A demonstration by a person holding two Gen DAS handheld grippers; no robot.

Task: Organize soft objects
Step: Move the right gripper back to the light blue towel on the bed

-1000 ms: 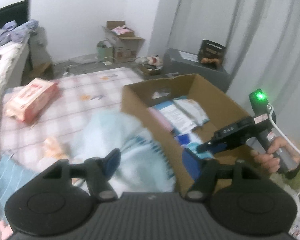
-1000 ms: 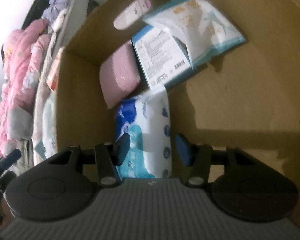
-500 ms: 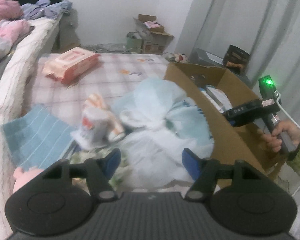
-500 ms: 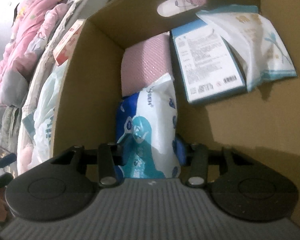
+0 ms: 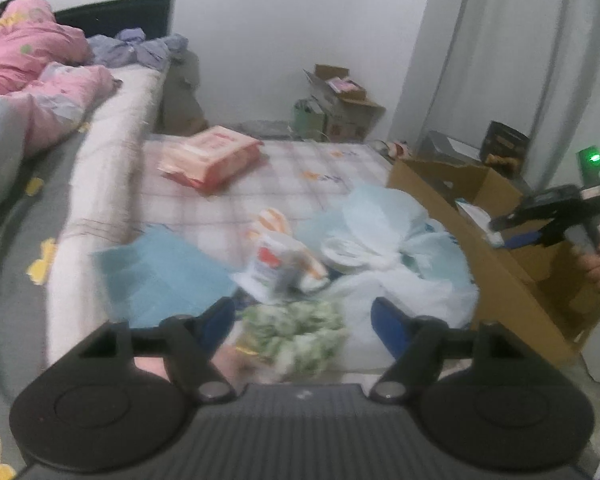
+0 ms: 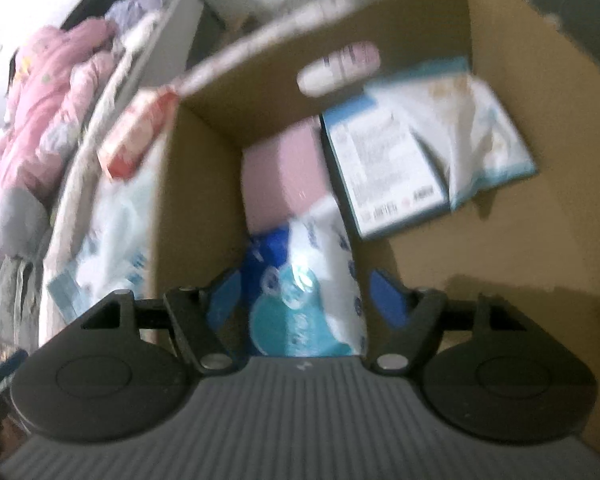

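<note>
Cardboard box (image 6: pixel 540 128) holds several packs; right claw (image 6: pixel 300 296) has just opened off the blue-white pack (image 6: pixel 308 292) — left claw (image 5: pixel 302 320), open and empty, nears the pile (image 5: pixel 340 248) left on the bed (image 5: pixel 300 168).

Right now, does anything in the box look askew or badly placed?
Mildly. The blue-and-white pack lies loose between the open right gripper pads, overlapping the pink pack. The two flat packets lie crooked and overlapped, leaving part of the box floor bare. Nothing looks torn or spilled.

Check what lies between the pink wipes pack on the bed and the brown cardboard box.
Left wrist view: bare checked bedsheet between pink wipes pack and cardboard box.
</note>
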